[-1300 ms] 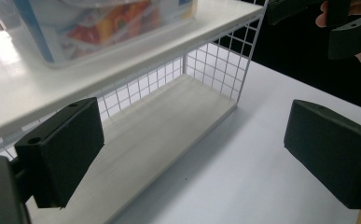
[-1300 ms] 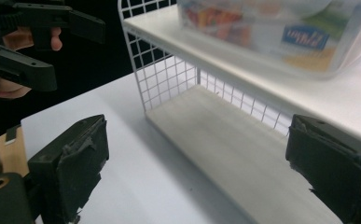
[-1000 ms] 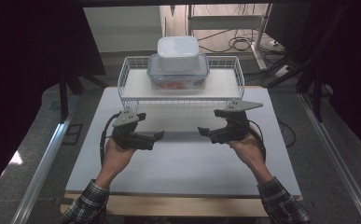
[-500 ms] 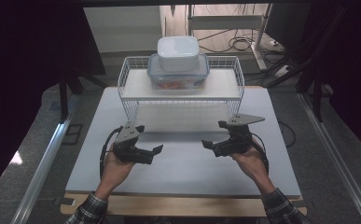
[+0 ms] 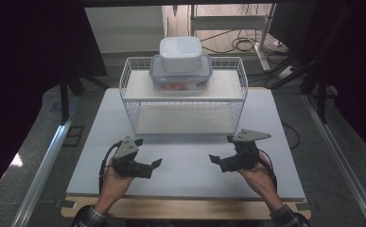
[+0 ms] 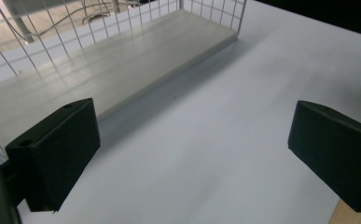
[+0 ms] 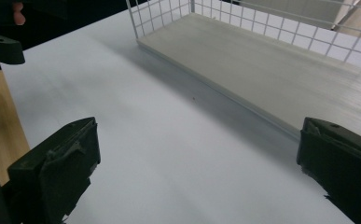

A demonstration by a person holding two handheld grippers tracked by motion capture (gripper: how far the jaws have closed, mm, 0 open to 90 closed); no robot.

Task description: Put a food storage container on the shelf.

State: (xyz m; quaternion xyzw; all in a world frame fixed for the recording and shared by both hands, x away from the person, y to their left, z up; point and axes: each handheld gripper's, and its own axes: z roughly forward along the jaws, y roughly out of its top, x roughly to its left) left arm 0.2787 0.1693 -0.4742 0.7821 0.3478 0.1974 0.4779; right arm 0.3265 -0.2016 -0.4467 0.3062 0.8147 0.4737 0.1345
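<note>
White tabletop board (image 5: 185, 161): largest item, lying flat on a wooden table whose edge (image 5: 185, 209) shows along the near side.

White wire rack (image 5: 183, 101): two-tier, standing at the far middle of the board. Lower shelf (image 6: 103, 70) bare; its pale slab shows in both gripper views.

Clear lidded container (image 5: 180, 78): on the rack's top shelf, centred, with something orange-red inside, too small to identify.

White lidded box (image 5: 180, 54): stacked squarely on the clear container.

Left gripper (image 5: 153, 165): held in the person's left hand (image 5: 112, 182) over the near left of the board, pointing toward the middle. Jaws spread wide, nothing between them; the left gripper view shows bare board in the gap.

Right gripper (image 5: 214, 161): held in the right hand (image 5: 258, 177) over the near right, pointing toward the left gripper, well apart from it. Jaws likewise spread wide and empty.

Plaid sleeve cuffs (image 5: 88, 218): at the bottom edge of the high view.
</note>
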